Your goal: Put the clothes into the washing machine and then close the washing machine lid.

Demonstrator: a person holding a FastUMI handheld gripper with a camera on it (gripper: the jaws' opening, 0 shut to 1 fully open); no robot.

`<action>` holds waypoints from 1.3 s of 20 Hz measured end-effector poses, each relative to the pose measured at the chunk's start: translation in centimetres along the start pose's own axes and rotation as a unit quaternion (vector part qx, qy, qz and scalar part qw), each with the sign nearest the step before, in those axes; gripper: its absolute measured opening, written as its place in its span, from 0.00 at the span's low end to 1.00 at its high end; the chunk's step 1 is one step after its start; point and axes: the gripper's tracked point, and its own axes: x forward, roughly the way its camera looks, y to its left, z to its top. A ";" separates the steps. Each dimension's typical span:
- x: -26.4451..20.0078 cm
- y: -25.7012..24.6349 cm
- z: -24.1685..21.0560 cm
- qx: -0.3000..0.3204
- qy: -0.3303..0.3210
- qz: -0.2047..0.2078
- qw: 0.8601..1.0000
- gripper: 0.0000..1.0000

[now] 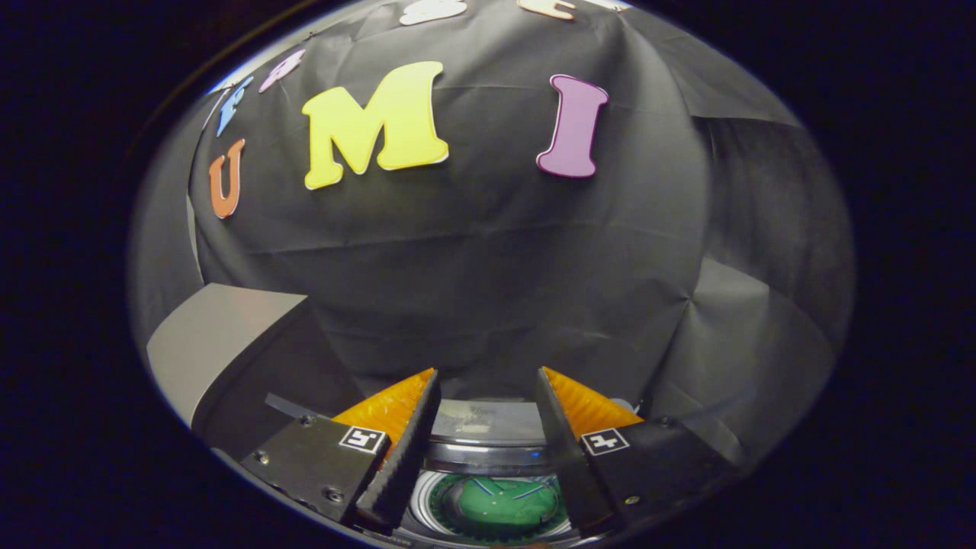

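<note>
We hover over washing machine drum (494, 503), mouth open, green pulsator plate visible at bottom between tongs (488, 396). Tongs spread wide, holding nothing. No clothes in our sight, none visible in drum. Grey lid (217, 343) stands raised at left. We judge loading and lid-closing both left.

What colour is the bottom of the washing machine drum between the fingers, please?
Green, at the drum bottom, seen in the gripper view between the open gripper's fingers.

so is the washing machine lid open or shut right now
Open: between the spread, empty jaws of the gripper, the washing machine drum shows uncovered, something green inside.
</note>
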 end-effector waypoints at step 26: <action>-12.1 -0.1 -10.1 0.042 0.052 -0.046 0.997 0.83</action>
